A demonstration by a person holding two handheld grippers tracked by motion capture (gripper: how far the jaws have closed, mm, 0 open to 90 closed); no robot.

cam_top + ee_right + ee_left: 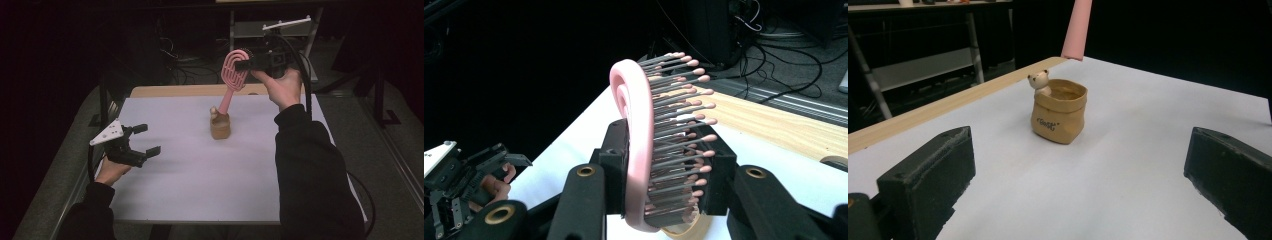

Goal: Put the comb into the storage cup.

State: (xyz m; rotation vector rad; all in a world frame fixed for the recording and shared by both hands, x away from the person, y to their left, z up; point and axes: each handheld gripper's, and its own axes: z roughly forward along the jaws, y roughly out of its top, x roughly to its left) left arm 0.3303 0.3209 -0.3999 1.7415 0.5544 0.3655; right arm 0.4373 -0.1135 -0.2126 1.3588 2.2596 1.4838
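Pink plastic hairbrush (233, 75) hangs above the small tan pot (220, 126) at the middle of the white surface (200, 170), its handle tip just over the pot's mouth. The right gripper (248, 64) has its jaws clamped across the brush head. It looks light and stiff, though the bristles (679, 150) give, so gripping the rim seems safest. The left gripper (144, 140) hovers with jaws wide, holding nothing.

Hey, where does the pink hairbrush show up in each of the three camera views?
High view: the pink hairbrush is upper centre, its head clamped in the right gripper, handle slanting down toward the bear pot.
Left gripper view: its handle tip hangs at top centre, above the pot.
Right gripper view: the bristled head sits centre, between the jaws.
Shared landmark: the bear pot.
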